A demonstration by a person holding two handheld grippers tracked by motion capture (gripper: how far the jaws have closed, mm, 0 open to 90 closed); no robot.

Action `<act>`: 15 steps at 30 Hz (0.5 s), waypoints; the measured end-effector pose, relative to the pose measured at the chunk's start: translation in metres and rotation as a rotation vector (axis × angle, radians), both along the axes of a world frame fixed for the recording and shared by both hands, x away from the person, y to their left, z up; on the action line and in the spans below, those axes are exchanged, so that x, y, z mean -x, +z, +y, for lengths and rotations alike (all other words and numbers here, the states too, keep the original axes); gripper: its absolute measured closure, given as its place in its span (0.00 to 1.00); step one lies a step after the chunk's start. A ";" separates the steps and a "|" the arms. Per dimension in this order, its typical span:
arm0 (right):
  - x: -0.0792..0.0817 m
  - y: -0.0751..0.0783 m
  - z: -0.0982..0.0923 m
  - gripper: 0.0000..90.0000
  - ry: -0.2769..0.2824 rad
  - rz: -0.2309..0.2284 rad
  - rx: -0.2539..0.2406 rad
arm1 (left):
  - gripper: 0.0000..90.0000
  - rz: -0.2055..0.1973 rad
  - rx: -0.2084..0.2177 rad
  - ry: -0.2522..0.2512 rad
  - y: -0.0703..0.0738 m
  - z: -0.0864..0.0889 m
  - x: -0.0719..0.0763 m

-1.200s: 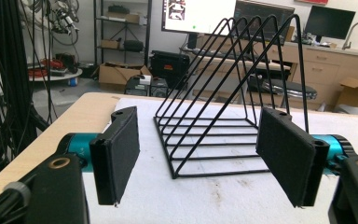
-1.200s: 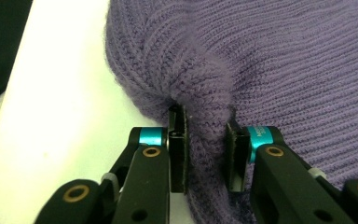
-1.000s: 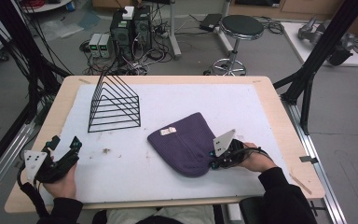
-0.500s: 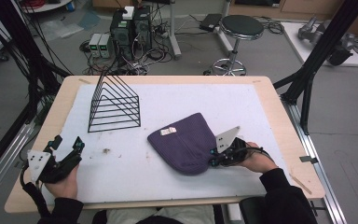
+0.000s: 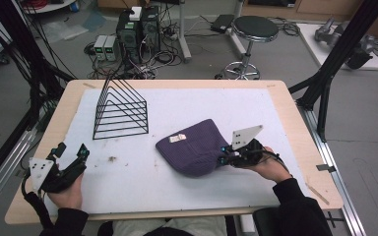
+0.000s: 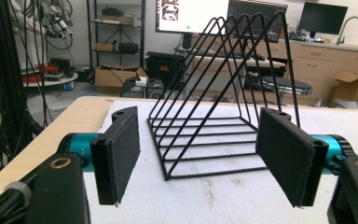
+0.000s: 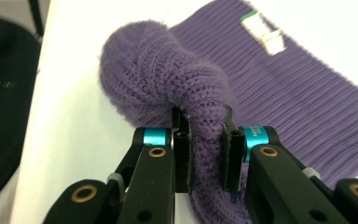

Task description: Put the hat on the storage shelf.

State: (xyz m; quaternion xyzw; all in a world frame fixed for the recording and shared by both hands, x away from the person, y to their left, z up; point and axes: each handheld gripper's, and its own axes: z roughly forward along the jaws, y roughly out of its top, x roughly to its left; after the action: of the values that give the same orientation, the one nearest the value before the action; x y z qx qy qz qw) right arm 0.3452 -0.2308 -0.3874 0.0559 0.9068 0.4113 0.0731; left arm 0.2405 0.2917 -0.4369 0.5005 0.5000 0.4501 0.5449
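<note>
Right gripper (image 7: 205, 149): jaws pinch a bunched fold of the hat (image 5: 194, 147) — rim lifted for a pull.
Left gripper (image 6: 205, 156): wide, empty — parked facing the rack (image 6: 219, 93).

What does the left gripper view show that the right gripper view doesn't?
Left gripper view: the black wire rack standing on the white mat, seen between open, empty fingers, with shelves and a monitor behind. Right gripper view: the purple knit hat with its white label, a bunched fold of it pinched between that gripper's fingers. Both: the white mat.
</note>
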 end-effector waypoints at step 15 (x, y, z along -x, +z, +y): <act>0.003 0.027 0.008 0.89 -0.331 -0.219 -0.233 | 0.34 0.004 0.005 -0.004 0.000 0.000 0.000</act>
State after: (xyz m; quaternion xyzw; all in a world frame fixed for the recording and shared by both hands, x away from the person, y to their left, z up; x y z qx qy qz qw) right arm 0.3421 -0.2224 -0.3605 0.1670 0.8182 0.4994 0.2307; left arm 0.2408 0.2920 -0.4372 0.5009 0.5012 0.4467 0.5462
